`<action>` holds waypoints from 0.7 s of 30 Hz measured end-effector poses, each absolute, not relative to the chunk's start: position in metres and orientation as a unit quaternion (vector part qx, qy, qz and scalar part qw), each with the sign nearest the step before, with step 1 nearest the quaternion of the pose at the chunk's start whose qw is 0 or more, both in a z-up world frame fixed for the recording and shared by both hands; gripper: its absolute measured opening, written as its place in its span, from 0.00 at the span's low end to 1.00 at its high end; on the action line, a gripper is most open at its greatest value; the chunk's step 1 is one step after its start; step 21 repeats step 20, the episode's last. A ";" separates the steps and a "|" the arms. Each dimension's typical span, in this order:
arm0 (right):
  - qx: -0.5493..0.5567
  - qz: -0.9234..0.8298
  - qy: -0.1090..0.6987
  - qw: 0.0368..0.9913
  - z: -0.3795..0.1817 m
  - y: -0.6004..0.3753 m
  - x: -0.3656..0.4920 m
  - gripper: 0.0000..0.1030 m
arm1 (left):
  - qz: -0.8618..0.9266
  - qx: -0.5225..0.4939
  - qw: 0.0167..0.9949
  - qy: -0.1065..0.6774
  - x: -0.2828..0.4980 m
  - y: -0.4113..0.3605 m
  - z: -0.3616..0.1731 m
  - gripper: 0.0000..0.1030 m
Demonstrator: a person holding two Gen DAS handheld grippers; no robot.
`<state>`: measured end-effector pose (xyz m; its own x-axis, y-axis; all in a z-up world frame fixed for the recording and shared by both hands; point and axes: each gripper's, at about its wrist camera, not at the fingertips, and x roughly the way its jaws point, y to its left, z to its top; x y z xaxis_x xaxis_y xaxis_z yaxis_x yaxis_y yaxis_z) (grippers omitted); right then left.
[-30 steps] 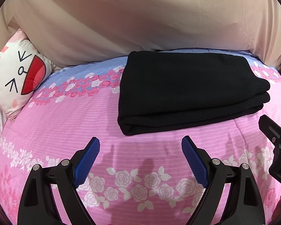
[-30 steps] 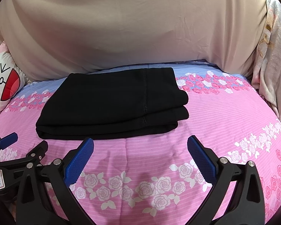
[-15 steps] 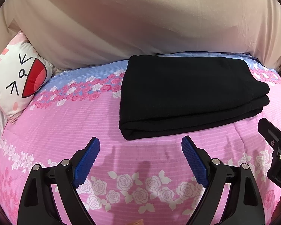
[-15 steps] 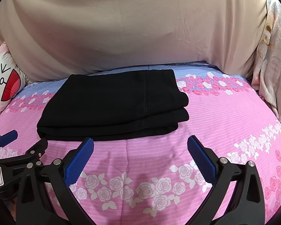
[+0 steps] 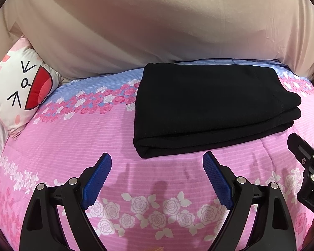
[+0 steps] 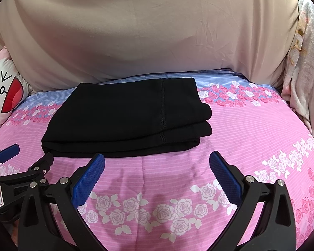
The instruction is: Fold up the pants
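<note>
The black pants point(image 5: 211, 106) lie folded in a neat flat stack on the pink rose-print bedspread point(image 5: 77, 146); they also show in the right wrist view point(image 6: 127, 117). My left gripper point(image 5: 157, 161) is open and empty, just short of the stack's near left corner. My right gripper point(image 6: 157, 160) is open and empty, just short of the stack's near edge. Neither touches the pants. The left gripper's body shows at the left of the right wrist view point(image 6: 21, 173), and the right gripper's body at the right of the left wrist view point(image 5: 305, 161).
A large beige cushion or headboard cover point(image 5: 157, 27) rises behind the pants. A white cat-face pillow point(image 5: 21, 90) leans at the far left. A pale floral fabric point(image 6: 303, 67) hangs at the right edge of the bed.
Both grippers have drawn back slightly from the folded pants, which sit a little lower in the views. Both stay open and the pants have not moved.
</note>
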<state>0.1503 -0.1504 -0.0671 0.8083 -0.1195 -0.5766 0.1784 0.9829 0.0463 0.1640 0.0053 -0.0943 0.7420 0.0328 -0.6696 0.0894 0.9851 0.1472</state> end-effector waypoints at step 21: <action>0.049 -0.075 0.292 0.952 -0.061 -0.150 0.141 0.95 | -0.021 0.087 0.937 0.337 0.153 0.003 -0.083 0.84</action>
